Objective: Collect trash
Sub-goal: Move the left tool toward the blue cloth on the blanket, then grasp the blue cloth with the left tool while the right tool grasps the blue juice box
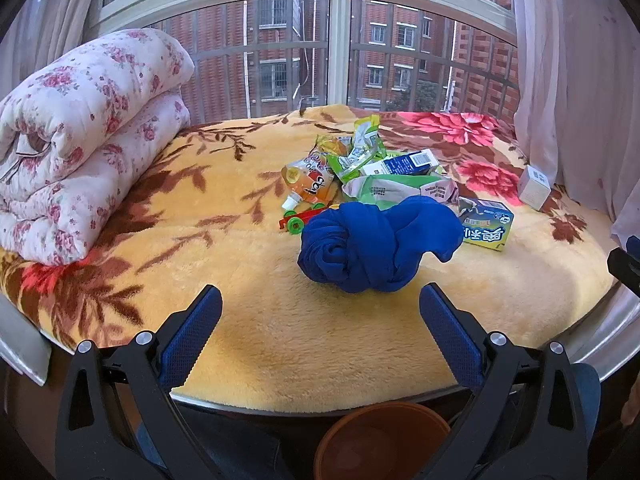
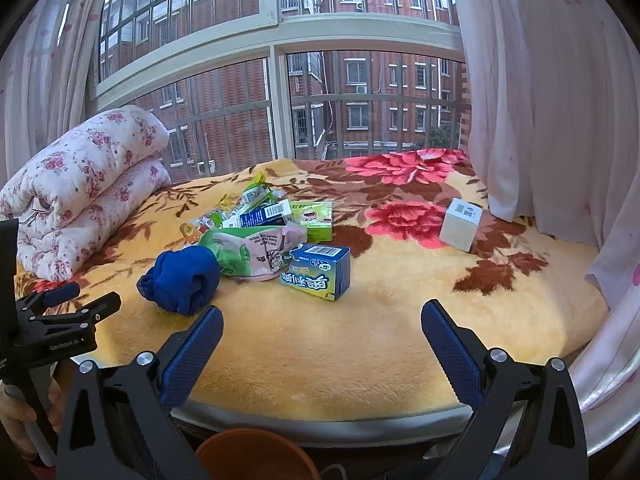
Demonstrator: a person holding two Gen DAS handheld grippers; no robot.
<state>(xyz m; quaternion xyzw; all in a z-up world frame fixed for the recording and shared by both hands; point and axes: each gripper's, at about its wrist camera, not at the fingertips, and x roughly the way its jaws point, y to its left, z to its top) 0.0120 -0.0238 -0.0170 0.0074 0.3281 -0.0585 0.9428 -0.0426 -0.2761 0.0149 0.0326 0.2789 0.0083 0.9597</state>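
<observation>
Both hand-held grippers, left [image 1: 320, 312] and right [image 2: 322, 332], gape empty over the bed's [image 1: 280, 340] near edge. "CanRobot.AI" marks the left one, seen only from the right wrist. Only the left wrist shows a toy car [image 1: 298, 220].

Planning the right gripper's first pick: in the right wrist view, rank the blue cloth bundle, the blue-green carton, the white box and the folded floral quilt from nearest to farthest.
1. blue cloth bundle, front left of the right gripper.
2. blue-green carton, just behind, centre; close to call with the bundle.
3. white box, back right.
4. folded floral quilt, far left.
</observation>
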